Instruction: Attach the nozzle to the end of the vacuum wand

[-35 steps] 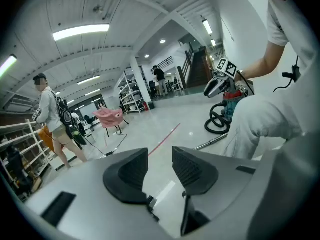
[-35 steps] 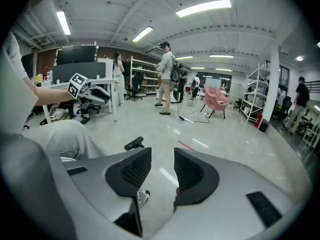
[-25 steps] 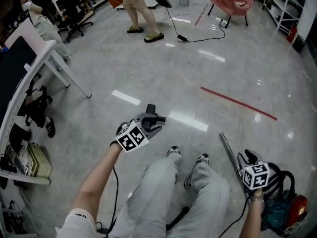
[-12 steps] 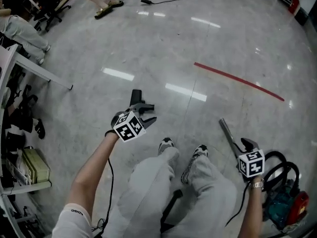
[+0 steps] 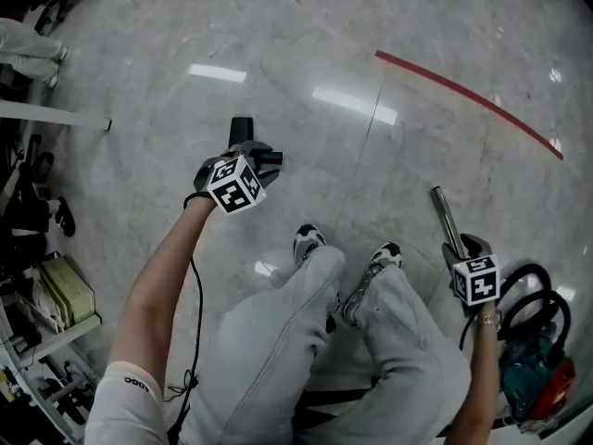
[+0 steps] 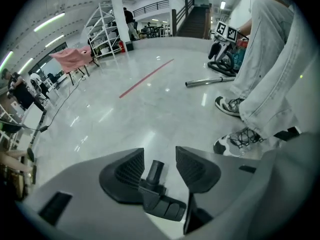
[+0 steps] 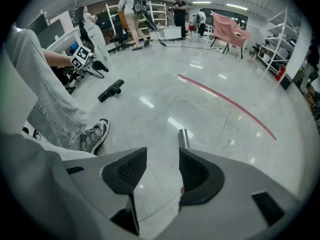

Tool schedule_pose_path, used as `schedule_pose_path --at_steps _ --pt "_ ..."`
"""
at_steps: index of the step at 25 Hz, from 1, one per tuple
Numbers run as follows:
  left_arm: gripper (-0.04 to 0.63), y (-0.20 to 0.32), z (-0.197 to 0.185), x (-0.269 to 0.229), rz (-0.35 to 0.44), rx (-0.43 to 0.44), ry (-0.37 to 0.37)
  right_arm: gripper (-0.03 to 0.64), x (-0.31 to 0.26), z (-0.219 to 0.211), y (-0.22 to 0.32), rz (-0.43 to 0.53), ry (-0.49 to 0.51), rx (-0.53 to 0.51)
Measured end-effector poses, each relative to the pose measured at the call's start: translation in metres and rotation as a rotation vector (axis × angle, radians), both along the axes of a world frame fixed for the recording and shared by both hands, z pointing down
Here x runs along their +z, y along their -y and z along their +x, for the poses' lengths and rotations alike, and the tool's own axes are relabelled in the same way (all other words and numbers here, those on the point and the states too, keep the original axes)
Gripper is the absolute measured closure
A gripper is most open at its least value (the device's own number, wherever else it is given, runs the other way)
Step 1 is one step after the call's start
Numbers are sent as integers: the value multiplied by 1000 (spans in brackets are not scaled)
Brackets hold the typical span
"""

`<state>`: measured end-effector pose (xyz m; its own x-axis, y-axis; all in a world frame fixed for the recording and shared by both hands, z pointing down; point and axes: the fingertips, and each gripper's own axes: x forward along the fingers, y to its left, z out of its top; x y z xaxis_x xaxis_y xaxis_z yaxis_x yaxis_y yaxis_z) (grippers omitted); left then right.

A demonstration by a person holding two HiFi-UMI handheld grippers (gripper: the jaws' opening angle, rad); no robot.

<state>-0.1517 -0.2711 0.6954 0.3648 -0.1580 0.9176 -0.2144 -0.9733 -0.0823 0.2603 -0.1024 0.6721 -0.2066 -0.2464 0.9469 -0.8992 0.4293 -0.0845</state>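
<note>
The left gripper hung over the black plastic vacuum nozzle on the glossy grey stone floor, its jaws just opened wide, the nozzle's neck in the gap, untouched. The right gripper, jaws also just opening, framed bare floor beside the silver metal wand

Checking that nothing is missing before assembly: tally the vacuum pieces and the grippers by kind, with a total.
Nozzle: 1
Vacuum wand: 1
Canister vacuum body: 1
Hose: 1
Grippers: 2, the left gripper and the right gripper
Total: 6
</note>
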Motion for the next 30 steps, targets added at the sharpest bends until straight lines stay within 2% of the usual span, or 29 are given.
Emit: schedule_pose_path --at_steps 8,12,19,27,30 --pt "413 17 -17 74 -39 58 122 420 66 15 17 -40 -50 0" --pt "413 20 -31 108 -68 37 185 420 97 23 11 -66 -63 5" --pt "413 19 -42 142 -96 61 251 417 134 38 -4 -92 -98 15" --pt "413 20 -38 163 -103 86 290 393 163 62 0 -90 -151 38" --pt "413 21 -38 167 -106 87 301 393 173 67 -1 -117 -166 45"
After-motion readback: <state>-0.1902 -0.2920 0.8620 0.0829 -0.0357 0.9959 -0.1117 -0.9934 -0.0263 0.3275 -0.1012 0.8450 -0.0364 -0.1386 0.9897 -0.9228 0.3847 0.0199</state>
